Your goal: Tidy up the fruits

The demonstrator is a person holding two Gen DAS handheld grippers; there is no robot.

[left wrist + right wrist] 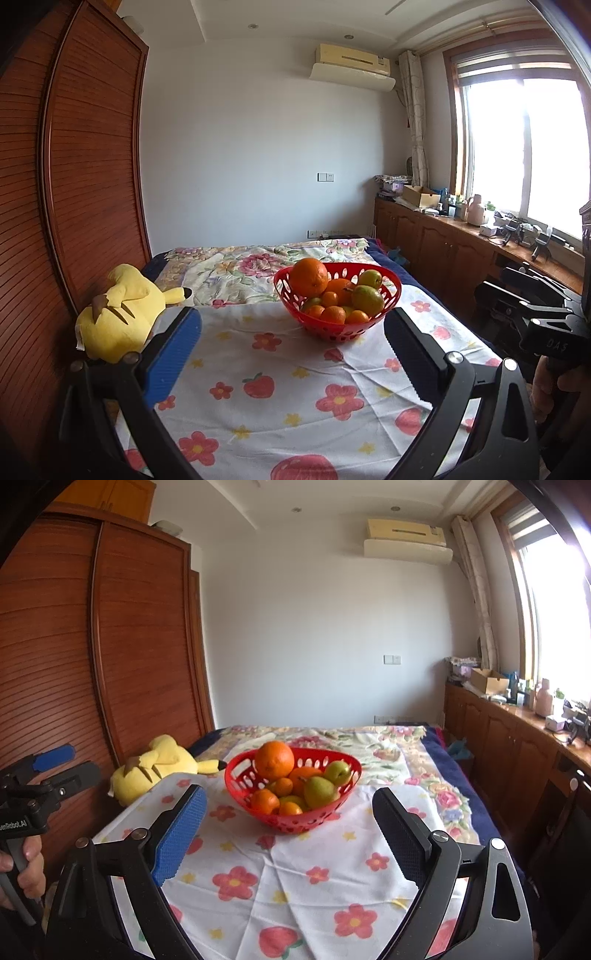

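a: while the red basket point(293, 794) of oranges and pears sat on the flowered cloth point(295, 878), what did the handles read?
b: "das" on one (the other partly cut off). left gripper point(291, 350) and right gripper point(290, 834) both gaped wide, empty.

The left tool point(55, 768) body reads "enRobot.AI"; the right tool point(517, 291) body "DAS".

Yellow plush toy point(118, 314) beside wardrobe point(74, 166) — flowered cloth point(277, 387) below
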